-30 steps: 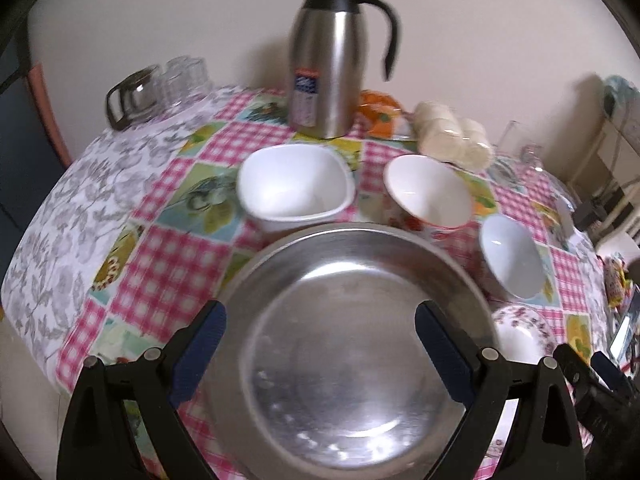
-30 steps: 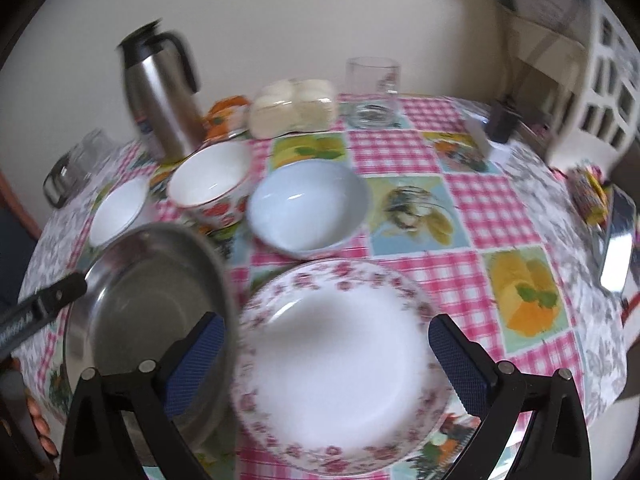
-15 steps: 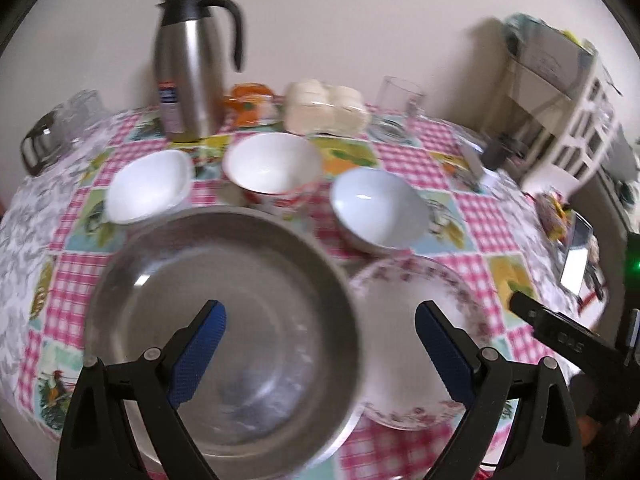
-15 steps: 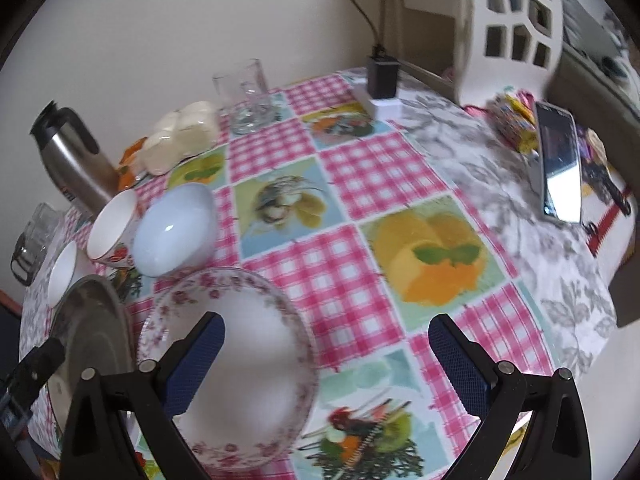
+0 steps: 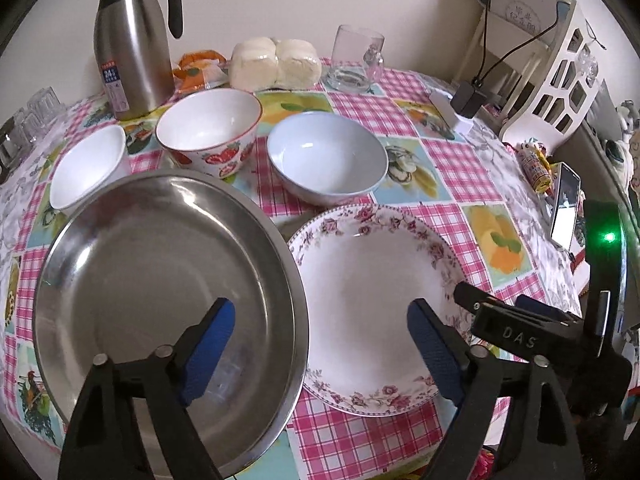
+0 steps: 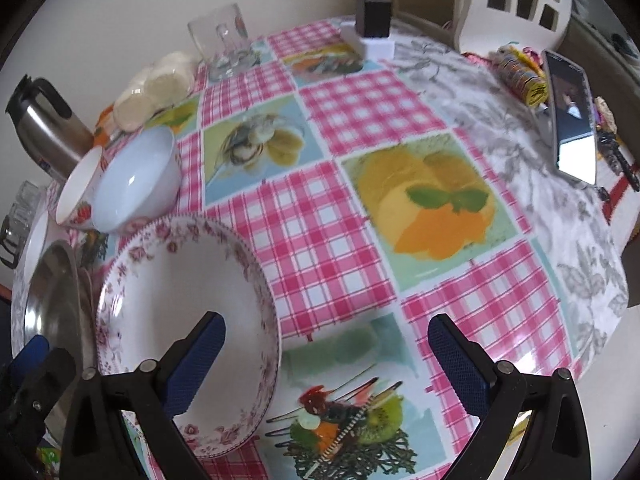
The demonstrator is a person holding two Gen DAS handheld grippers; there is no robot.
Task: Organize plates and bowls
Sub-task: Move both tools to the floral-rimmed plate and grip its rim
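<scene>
A large steel plate [image 5: 152, 280] lies at the table's near left, beside a floral-rimmed white plate [image 5: 372, 300]. Behind them stand a small white bowl [image 5: 86, 166], a strawberry-patterned bowl [image 5: 208, 128] and a pale blue bowl [image 5: 326, 158]. My left gripper [image 5: 320, 348] is open, hovering over the gap between the two plates. My right gripper [image 6: 326, 364] is open and empty, above the floral plate's [image 6: 180, 300] right edge; its body shows in the left wrist view [image 5: 520, 332]. The blue bowl [image 6: 136, 176] and the steel plate [image 6: 48, 296] sit at the left of the right wrist view.
A steel thermos jug [image 5: 132, 40], wrapped buns [image 5: 276, 64], a glass mug [image 5: 356, 58], small glasses [image 5: 24, 124], a charger block [image 5: 468, 100] and a white rack [image 5: 552, 64] line the back. A phone [image 6: 568, 112] and sweets [image 6: 520, 72] lie near the right edge.
Both grippers have swung to the right. The left view went from centred on the steel plate to straddling both plates. The right view turned from the floral plate toward the open tablecloth.
</scene>
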